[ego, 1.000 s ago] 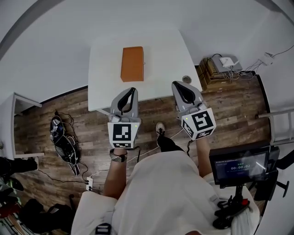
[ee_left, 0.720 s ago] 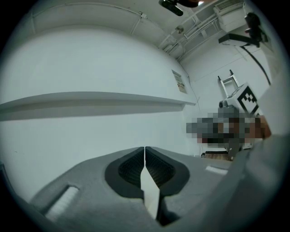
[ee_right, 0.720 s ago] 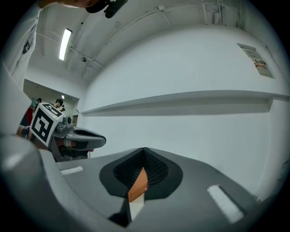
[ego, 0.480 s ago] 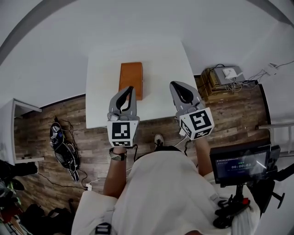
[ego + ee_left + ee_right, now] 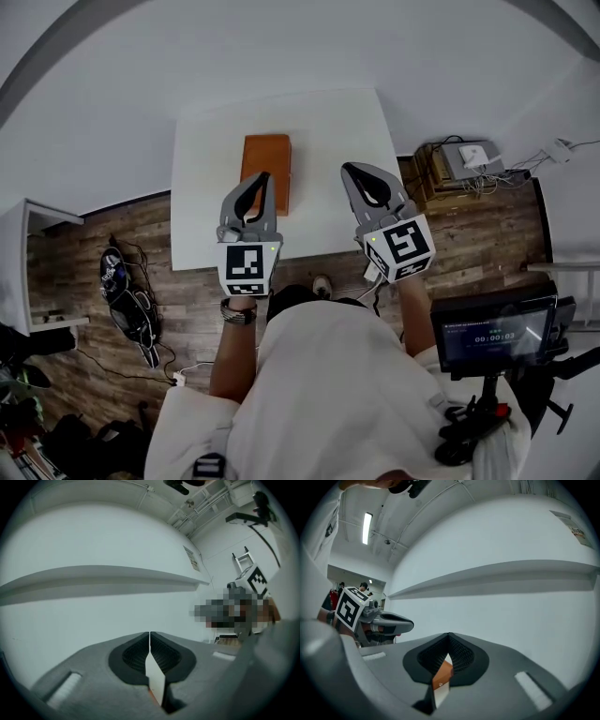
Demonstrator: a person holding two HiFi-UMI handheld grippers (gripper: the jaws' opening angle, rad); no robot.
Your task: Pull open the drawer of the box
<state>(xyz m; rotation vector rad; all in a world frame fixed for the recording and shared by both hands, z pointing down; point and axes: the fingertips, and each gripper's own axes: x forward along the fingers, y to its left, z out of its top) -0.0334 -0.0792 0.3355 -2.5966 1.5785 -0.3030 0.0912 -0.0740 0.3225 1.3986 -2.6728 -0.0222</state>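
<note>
Orange box [image 5: 267,155] on white table [image 5: 202,187], we hold left gripper [image 5: 262,176] near it, right gripper [image 5: 346,169] alongside, jaws of both together, empty.

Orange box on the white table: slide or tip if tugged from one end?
Probably slides: the box lies flat on the smooth white table with nothing visibly bracing it. Tipping seems unlikely, since it is low and long. It looks rigid, perhaps wood, so little flex.
</note>
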